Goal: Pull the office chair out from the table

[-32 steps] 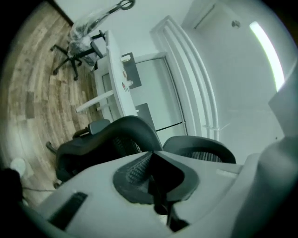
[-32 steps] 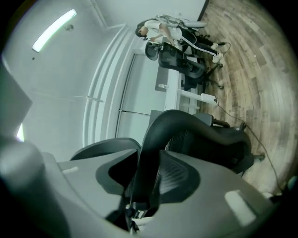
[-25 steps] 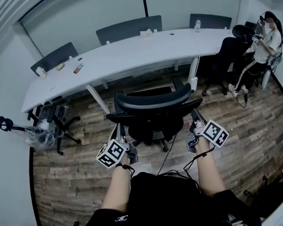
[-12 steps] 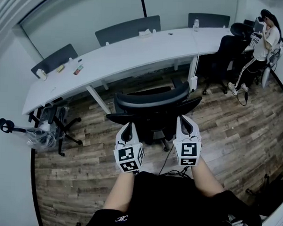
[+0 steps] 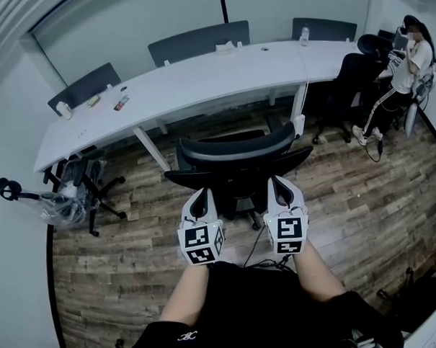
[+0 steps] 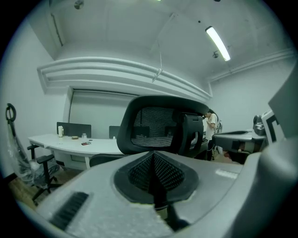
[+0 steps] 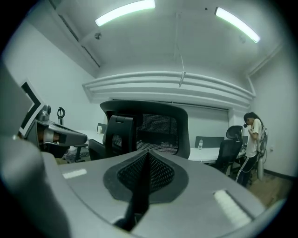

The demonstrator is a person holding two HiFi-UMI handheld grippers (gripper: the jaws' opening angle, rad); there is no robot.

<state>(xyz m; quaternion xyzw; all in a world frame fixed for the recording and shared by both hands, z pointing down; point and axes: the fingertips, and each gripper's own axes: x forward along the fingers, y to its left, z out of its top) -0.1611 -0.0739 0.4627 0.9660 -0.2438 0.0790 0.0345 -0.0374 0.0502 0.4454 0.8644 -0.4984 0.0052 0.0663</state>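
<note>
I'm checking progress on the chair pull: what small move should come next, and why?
Probably open both jaws and reach forward to the chair: the left gripper and right gripper are shut and empty just behind it, and it stands close to the table.

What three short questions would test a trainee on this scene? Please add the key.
1. True or false: the left tool and the right tool are both shut and empty.
2. Relative to the table, the chair before the tools is: A) tucked under it, B) upright and clear of it, C) lying on its side.
3. Fill in: at the far right stands a ____.
Key: 1 true; 2 B; 3 person.
</note>
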